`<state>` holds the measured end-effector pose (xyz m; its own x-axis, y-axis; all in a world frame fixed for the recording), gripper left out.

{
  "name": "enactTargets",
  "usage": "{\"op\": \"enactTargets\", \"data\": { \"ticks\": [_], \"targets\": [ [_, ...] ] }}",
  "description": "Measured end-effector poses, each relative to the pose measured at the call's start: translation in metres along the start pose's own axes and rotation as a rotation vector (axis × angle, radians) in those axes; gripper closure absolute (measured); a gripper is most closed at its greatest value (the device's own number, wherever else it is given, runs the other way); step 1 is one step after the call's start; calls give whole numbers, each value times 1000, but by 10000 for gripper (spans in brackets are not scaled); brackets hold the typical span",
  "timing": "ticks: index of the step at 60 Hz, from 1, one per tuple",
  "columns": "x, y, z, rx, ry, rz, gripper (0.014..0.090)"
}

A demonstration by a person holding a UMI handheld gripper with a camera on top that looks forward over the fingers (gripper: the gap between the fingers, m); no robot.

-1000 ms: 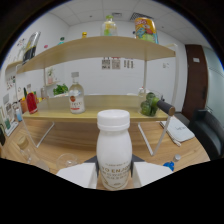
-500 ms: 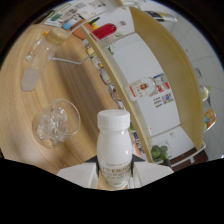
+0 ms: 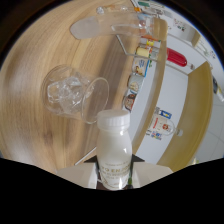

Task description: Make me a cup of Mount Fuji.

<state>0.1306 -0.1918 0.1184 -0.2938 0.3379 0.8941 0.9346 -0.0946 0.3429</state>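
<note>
1. The white bottle (image 3: pixel 114 149) is held between the tongs (image 3: pixel 114 172), which are closed on it, tilted toward the glass of ice (image 3: pixel 75 95) on the desk (image 3: pixel 35 75).
2. The pouring step seems in hand; next, the cap probably must be opened.

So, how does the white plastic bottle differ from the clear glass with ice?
The white plastic bottle is opaque and capped, held between the gripper fingers. The clear glass with ice is transparent and open-mouthed, standing on the wooden table just beyond the bottle's cap. Both are drink containers.
</note>
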Motion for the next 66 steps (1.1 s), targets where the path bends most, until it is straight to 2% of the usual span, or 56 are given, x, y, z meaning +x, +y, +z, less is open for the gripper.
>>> {"op": "enactTargets", "data": {
  "ticks": [13, 23, 29, 37, 41, 51, 66],
  "targets": [
    [0, 0, -5, 1, -8, 50, 561],
    [19, 4, -18, 44, 0, 357, 561],
    [35, 6, -27, 98, -14, 695, 557],
    [52, 4, -43, 237, -57, 1190, 555],
    [48, 4, -42, 277, -94, 1390, 557],
    [5, 7, -21, 260, -187, 1692, 560],
    [-45, 2, 7, 230, -282, 1811, 558]
  ]
}}
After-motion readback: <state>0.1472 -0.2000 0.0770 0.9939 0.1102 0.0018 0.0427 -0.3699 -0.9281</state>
